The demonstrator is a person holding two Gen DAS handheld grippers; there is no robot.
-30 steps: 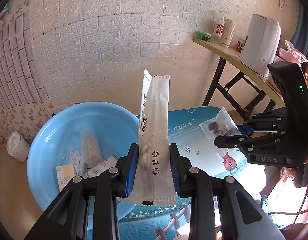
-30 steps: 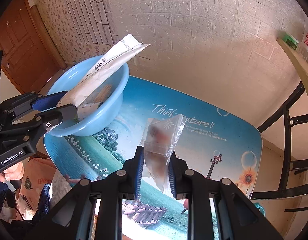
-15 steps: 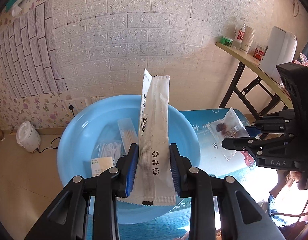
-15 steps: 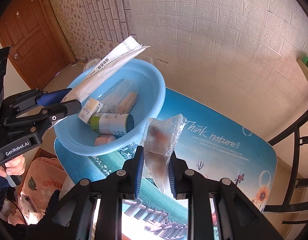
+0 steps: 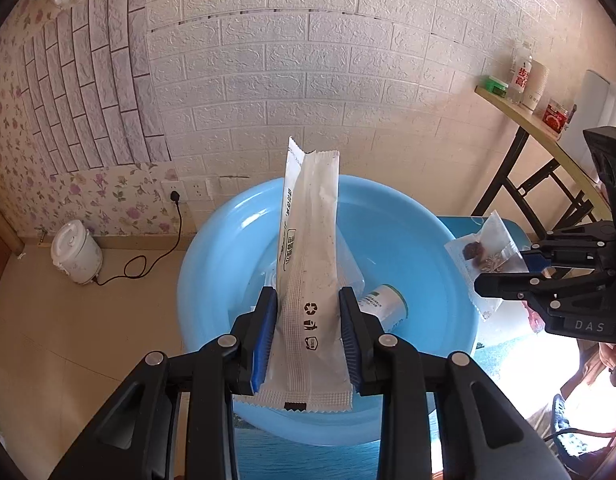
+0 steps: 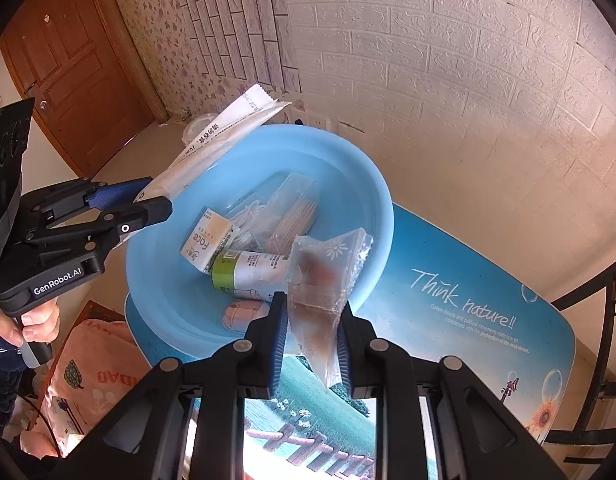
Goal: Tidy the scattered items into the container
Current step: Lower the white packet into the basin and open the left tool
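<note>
Since a second ago both grippers have swung across toward the basin; it sat off to the left of each then and now lies straight ahead.

Left wrist view: left gripper (image 5: 308, 320) clamped on a long white sachet (image 5: 310, 264), which stands upright between the pads. Blue basin (image 5: 236, 240) directly below and beyond the fingertips, its near rim under the sachet's bottom seal. A white-and-green tube (image 5: 382, 300) lies in the basin just right of the gripper. Right gripper (image 5: 504, 276) off to the right, closed on a small clear packet (image 5: 486, 252) that hangs about over the basin's right rim.

Right wrist view: right gripper (image 6: 311, 340) closed on the clear packet (image 6: 328, 280), point down. Basin (image 6: 372, 184) ahead and left, near rim just beyond the fingertips. Inside: tube (image 6: 252, 272), a "Face" box (image 6: 206, 242), a bag of sticks (image 6: 296, 216), a small pink item (image 6: 244, 314). Left gripper (image 6: 144, 206) at far left, sachet (image 6: 224, 136) angled over the far-left rim.

Progress, as I judge it: most items already binned; these two in hand are left to drop. Visible tabletop (image 6: 468, 320) to the right looks bare of loose items.

Room: basin mouth wide, open air above. Sachet is long and may lean on the rim. Packet sits near the rim edge, so a bit more reach forward seems wise before release.
</note>
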